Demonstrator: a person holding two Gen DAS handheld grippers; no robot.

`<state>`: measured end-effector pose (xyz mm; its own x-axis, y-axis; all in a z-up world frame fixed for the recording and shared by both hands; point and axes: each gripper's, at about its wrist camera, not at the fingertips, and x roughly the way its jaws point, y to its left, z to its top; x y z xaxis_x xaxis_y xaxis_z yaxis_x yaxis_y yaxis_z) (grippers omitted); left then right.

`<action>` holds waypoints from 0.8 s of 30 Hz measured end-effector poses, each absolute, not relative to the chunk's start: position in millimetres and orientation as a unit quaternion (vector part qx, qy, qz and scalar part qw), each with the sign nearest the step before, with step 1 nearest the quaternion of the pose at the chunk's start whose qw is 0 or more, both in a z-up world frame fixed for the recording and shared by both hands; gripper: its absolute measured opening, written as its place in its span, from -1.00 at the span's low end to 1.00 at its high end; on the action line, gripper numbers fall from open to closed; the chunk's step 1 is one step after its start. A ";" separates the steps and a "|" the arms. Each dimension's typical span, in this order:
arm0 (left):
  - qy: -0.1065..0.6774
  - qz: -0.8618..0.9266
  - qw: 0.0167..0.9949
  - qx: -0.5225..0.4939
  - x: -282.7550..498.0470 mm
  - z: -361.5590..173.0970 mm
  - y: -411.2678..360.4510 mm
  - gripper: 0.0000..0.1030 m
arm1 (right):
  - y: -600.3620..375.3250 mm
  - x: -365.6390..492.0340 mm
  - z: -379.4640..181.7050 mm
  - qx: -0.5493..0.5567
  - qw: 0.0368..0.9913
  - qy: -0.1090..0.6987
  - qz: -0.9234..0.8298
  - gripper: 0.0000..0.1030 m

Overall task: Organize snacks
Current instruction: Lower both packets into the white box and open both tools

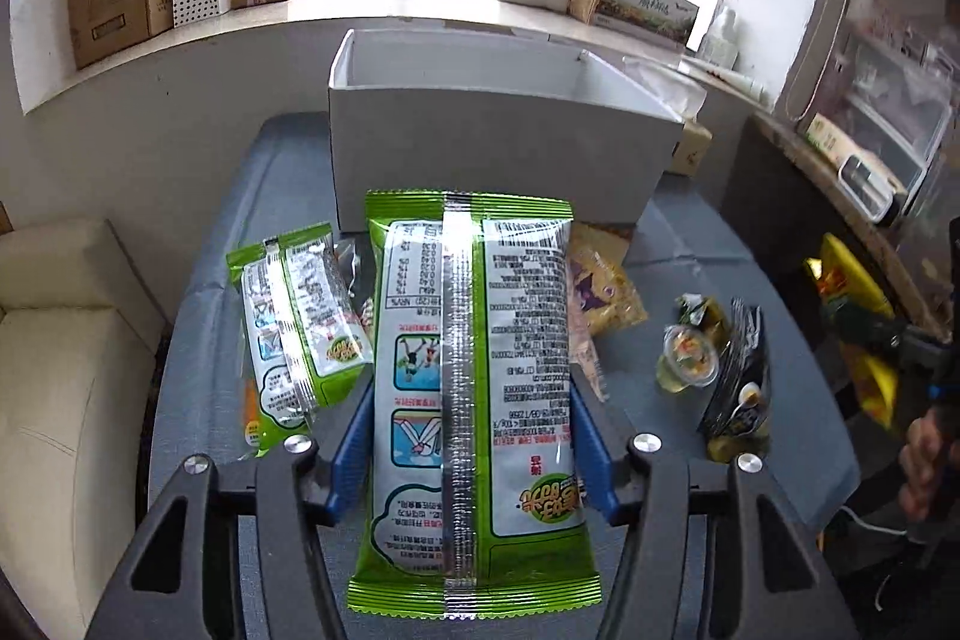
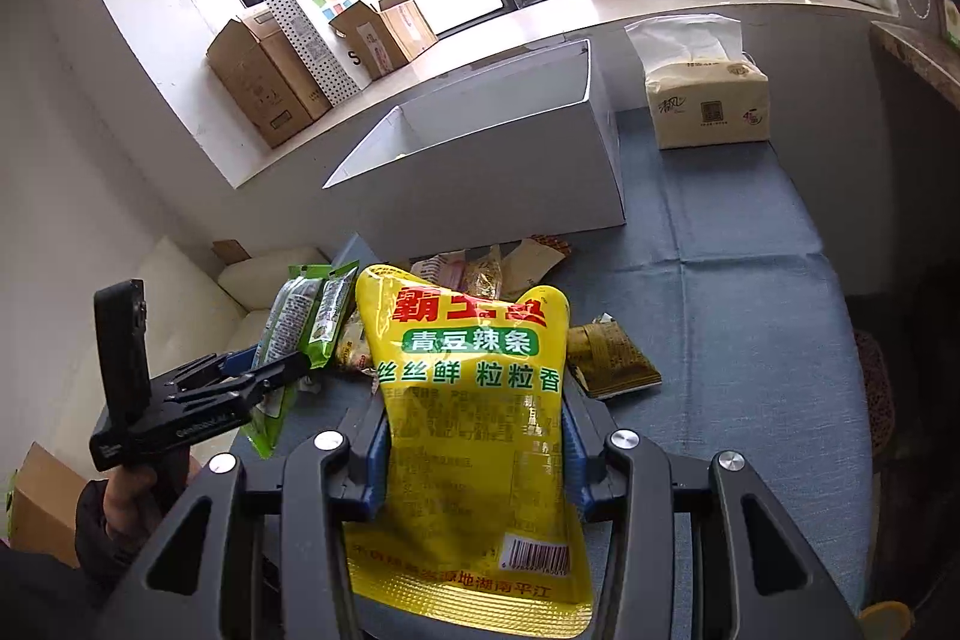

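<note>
Snacks lie scattered on the blue tabletop (image 1: 690, 244) before an open white box (image 1: 498, 136). Left hand-held gripper (image 1: 471, 436) is clamped on a green packet (image 1: 474, 400), held above the tabletop just short of the box. Right hand-held gripper (image 2: 474, 460) is closed around a yellow pouch (image 2: 474, 400), lifted over the pile. A second green packet (image 1: 294, 316) lies beside the left one.

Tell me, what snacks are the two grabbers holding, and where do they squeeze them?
The left hand-held gripper pinches a green snack packet across its lower middle. The right hand-held gripper pinches a yellow snack bag by its side edges, about halfway up.
</note>
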<state>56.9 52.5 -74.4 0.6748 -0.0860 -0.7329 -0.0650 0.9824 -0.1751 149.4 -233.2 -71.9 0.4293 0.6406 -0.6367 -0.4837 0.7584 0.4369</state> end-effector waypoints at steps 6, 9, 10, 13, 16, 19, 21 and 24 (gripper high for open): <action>0.368 -0.008 0.925 -0.096 92.6 -31.4 59.4 0.22 | -200.7 176.0 -48.5 0.079 0.843 0.399 0.353 -0.05; 0.363 -0.011 0.926 -0.102 117.8 -15.1 63.2 0.23 | -186.8 198.3 -32.0 0.075 0.847 0.387 0.356 -0.05; 0.365 -0.011 0.925 -0.105 127.0 -9.7 65.0 0.23 | -182.6 207.0 -26.7 0.071 0.851 0.386 0.350 -0.05; 0.361 -0.014 0.928 -0.092 156.8 9.5 66.1 0.23 | -170.0 234.4 -12.7 0.051 0.860 0.378 0.339 -0.05; 0.360 -0.023 0.928 -0.092 191.4 28.3 69.8 0.23 | -157.9 268.9 -3.5 0.034 0.864 0.384 0.323 -0.05; 0.361 -0.016 0.929 -0.084 234.2 36.0 72.7 0.24 | -145.6 308.0 2.5 0.015 0.871 0.384 0.305 -0.05; 0.364 -0.024 0.927 -0.088 263.6 33.5 74.7 0.24 | -139.6 337.0 2.9 0.012 0.871 0.390 0.297 -0.05; 0.373 -0.018 0.924 -0.078 301.4 20.5 73.3 0.38 | -134.9 378.6 -2.8 0.023 0.869 0.405 0.283 0.03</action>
<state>301.4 73.3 20.5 0.7204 -0.0910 -0.6875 -0.0252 0.9873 -0.1570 378.6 -134.9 -2.8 0.5125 0.5102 -0.6907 -0.4723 0.8392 0.2695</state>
